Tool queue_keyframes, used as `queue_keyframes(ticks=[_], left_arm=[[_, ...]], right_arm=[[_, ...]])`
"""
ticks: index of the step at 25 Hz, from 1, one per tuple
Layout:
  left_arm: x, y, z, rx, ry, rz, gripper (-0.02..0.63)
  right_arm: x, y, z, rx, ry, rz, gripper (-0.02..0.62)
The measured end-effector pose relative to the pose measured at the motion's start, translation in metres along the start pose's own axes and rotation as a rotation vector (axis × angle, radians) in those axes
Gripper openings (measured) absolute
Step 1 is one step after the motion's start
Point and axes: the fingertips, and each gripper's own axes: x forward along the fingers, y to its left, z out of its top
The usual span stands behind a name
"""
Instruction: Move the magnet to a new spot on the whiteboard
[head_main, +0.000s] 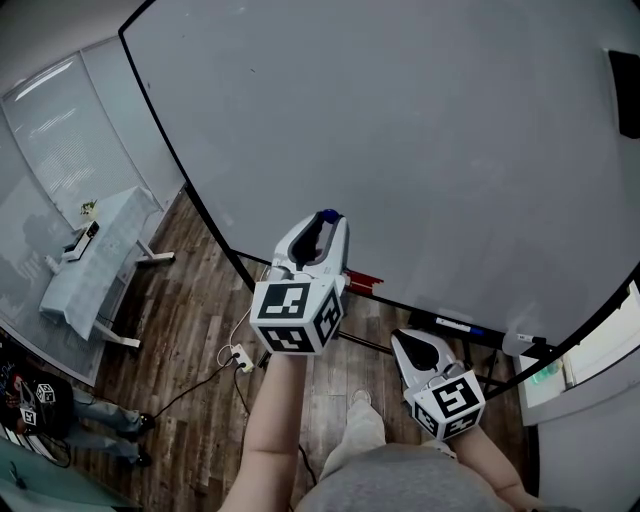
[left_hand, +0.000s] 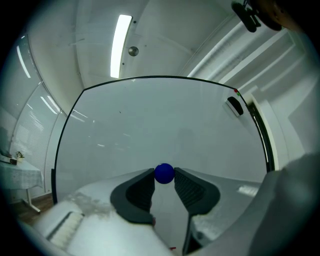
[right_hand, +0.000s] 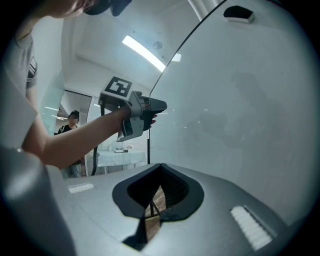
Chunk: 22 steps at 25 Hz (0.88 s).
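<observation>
The magnet (left_hand: 164, 173) sits between the jaw tips of the left gripper (head_main: 326, 220), just before the whiteboard (head_main: 400, 130) and above its lower edge. The right gripper (head_main: 415, 345) is lower and to the right, beside that lower edge. An eraser (head_main: 625, 90) is on the board at its right edge, and a table (head_main: 90, 265) stands well left of the board.

It looks like an office meeting room: a large whiteboard (head_main: 400, 150), wood-plank floor (head_main: 195, 330), glass partition (head_main: 55, 125) with blinds, ceiling strip light (left_hand: 120, 45) and a cloth-covered tabletop (head_main: 85, 280).
</observation>
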Motion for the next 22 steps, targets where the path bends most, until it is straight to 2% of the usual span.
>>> queue_keyframes(ticks=[11, 22], left_arm=[[-0.016, -0.017, 0.009, -0.010, -0.011, -0.005, 0.133], [-0.004, -0.057, 0.015, -0.011, -0.005, -0.084, 0.133]], right_arm=[[-0.024, 0.001, 0.005, -0.014, -0.004, -0.010, 0.002], [-0.054, -0.012, -0.001, 0.004, 0.015, -0.092, 0.002]])
